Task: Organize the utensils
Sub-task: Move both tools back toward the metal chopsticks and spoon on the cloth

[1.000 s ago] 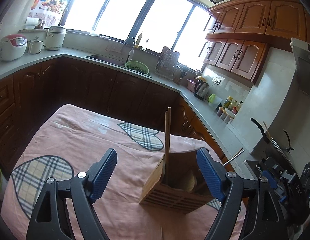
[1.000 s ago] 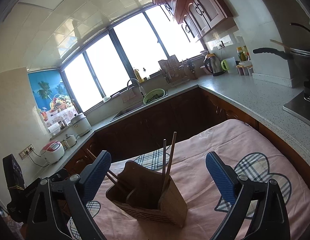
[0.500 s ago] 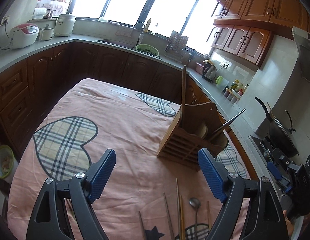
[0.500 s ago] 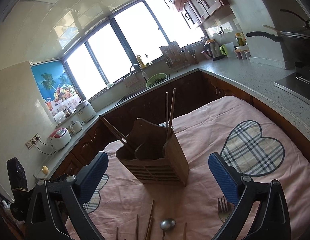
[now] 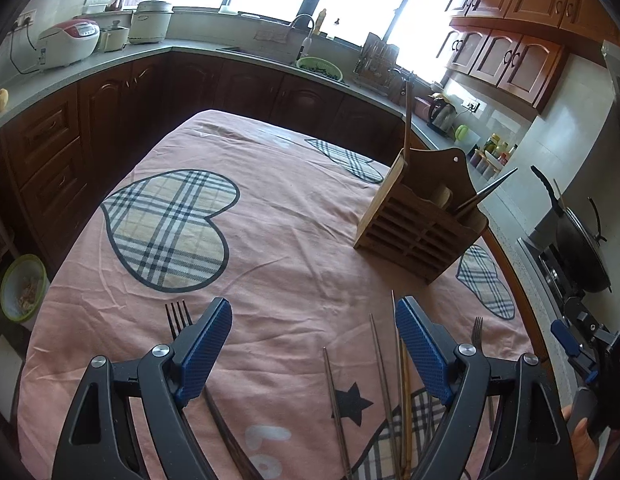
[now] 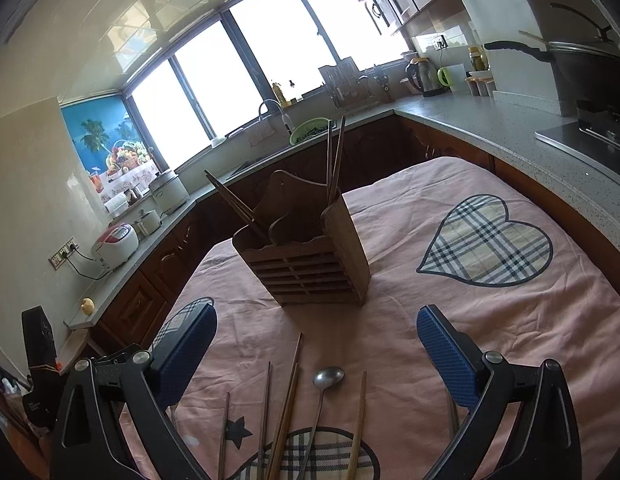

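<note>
Pink cloth [image 6: 450, 320] with plaid hearts and partly hidden white lettering covers the table, and a wooden utensil holder [image 6: 310, 260] stands ahead of both tongs, four chopsticks rising from it. Left gripper [image 5: 314, 354] and right gripper [image 6: 316, 354] hang with jaws wide apart, clamping nothing. Between the right jaws lie six loose chopsticks [image 6: 285, 412] and one spoon [image 6: 324, 396]; one fork [image 5: 175, 316] lies by the left gripper's left finger, another fork [image 5: 477, 330] beyond its right.

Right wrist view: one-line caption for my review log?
Open right tongs hover over spoon and chopsticks lying before the wooden utensil holder.
</note>
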`<state>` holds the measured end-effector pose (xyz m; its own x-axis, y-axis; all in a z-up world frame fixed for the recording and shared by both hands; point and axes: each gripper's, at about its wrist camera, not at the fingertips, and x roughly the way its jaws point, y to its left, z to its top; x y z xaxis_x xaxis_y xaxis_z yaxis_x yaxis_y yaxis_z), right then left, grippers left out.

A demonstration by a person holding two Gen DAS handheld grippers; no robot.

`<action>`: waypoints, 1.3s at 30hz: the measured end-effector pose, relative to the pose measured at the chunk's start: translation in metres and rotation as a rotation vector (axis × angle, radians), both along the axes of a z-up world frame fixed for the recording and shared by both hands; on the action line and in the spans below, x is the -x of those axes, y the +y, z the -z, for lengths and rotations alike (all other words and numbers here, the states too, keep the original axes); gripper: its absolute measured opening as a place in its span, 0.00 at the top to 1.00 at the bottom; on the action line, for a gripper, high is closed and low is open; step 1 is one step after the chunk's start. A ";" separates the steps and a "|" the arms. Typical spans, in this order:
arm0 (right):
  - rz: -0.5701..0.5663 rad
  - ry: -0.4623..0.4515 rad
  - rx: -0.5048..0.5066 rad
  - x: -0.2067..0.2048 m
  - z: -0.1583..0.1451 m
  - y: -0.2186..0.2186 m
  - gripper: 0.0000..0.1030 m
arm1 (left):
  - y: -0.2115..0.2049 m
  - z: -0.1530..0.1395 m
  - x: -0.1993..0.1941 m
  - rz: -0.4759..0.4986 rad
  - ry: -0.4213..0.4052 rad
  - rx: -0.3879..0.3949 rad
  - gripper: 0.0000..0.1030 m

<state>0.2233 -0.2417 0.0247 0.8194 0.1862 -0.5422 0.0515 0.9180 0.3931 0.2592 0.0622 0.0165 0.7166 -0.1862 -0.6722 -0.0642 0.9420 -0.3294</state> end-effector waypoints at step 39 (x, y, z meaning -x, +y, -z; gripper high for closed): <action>-0.081 0.230 0.105 -0.007 0.072 0.028 0.21 | -0.044 0.052 -0.024 0.079 0.193 -0.131 0.20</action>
